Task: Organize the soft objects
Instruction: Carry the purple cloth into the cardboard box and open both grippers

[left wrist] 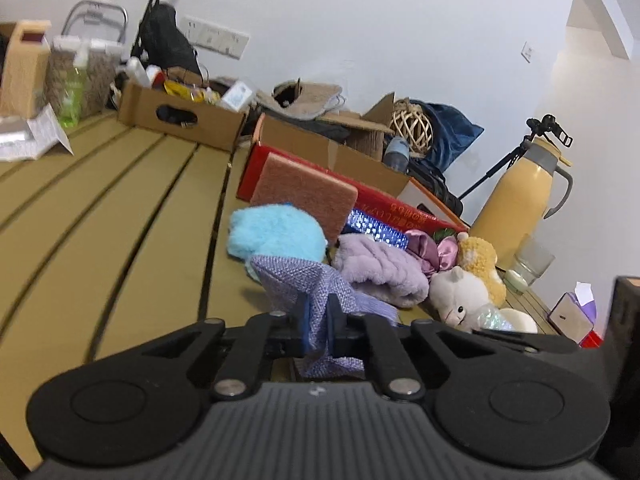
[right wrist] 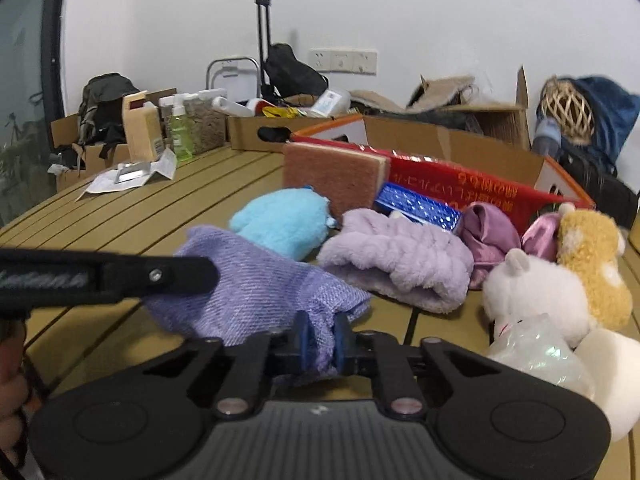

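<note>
Both the left gripper (left wrist: 319, 316) and right gripper (right wrist: 320, 334) pinch the purple woven cloth (right wrist: 256, 288) on the slatted table (right wrist: 132, 216). Each holds only an edge; a hard pull could slip it free or drag the lilac fleece (right wrist: 396, 260).

Bunched lilac woven cloth (right wrist: 256, 280) lies beside, perhaps touching, blue plush (right wrist: 284, 220).

The left gripper (left wrist: 319, 316) sat low in the frame's centre, jaws pinched together on lilac fabric. The right gripper (right wrist: 320, 334) did likewise, low centre, clamped tight, pointing slightly downward.
</note>
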Available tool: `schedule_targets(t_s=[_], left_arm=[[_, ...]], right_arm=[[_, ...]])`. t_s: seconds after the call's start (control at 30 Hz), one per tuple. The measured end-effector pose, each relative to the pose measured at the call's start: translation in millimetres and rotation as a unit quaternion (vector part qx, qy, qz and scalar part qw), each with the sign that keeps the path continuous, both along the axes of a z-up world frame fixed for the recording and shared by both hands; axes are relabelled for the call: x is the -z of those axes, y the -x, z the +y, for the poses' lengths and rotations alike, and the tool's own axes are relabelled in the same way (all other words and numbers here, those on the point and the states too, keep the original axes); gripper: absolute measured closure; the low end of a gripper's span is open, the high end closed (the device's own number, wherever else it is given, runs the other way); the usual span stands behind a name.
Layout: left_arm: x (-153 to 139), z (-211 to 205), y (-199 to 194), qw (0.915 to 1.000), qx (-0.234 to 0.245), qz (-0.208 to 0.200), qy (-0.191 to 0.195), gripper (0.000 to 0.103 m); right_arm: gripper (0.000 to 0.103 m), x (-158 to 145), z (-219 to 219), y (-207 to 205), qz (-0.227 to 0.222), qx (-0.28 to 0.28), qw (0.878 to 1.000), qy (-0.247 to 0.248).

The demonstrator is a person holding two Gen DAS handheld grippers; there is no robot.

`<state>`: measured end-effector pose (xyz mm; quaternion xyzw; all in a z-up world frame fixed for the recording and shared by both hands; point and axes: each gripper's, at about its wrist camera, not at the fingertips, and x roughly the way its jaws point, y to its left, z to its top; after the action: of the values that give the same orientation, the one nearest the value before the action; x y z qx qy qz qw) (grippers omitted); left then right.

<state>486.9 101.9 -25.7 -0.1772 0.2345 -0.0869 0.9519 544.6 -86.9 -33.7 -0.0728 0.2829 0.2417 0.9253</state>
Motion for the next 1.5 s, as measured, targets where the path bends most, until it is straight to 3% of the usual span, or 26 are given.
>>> schedule_targets(t_s=[0.07,0.23,0.4,0.57,0.73,0.9,1.1,1.17,1.33,1.43,1.5], left_arm=[[-16,-3,32,0.9995,0.007,-0.030,-0.004,0.095],[-58,-12,126,0.9947,0.039,-0.095,0.004,0.095],[-83,-25,186,0.9889,0.061,-0.135,0.012,0.095],[-97,-39,196,0.9856,0.072,-0.153,0.006,0.095],[-104,-48,158,0.9861,0.084,-0.143,-0.009,0.095],[-139,-40,73,0.9854,0.093,-0.142,-0.006,0.095],[-162,-15,-98,0.9927,0.084,-0.084,0.022,0.095],[-155,-9,-163,0.9943,0.090,-0.056,0.010,0.095],[-110,4,-310,0.9983,0.038,0.030,-0.032,0.095],[-76,4,-378,0.9927,0.028,0.093,-0.072,0.087],[-59,1,-401,0.9867,0.016,0.117,-0.111,0.082]], right_arm=[[0.093,-9,-5,16,-0.004,0.005,1.000,-0.021],[0.093,-61,-31,101,-0.072,-0.004,0.995,-0.074],[0.093,-99,-58,190,-0.111,-0.004,0.989,-0.101],[0.093,-123,-73,221,-0.146,-0.001,0.984,-0.099],[0.093,-127,-85,207,-0.147,0.010,0.983,-0.108],[0.093,-144,-85,144,-0.140,0.010,0.983,-0.117],[0.093,-187,-66,-18,-0.097,0.008,0.988,-0.120],[0.093,-189,-54,-82,-0.071,0.011,0.991,-0.113],[0.093,-162,-23,-249,0.025,0.034,0.994,-0.096],[0.093,-128,0,-332,0.061,0.044,0.994,-0.075],[0.092,-104,15,-369,0.067,0.058,0.995,-0.046]])
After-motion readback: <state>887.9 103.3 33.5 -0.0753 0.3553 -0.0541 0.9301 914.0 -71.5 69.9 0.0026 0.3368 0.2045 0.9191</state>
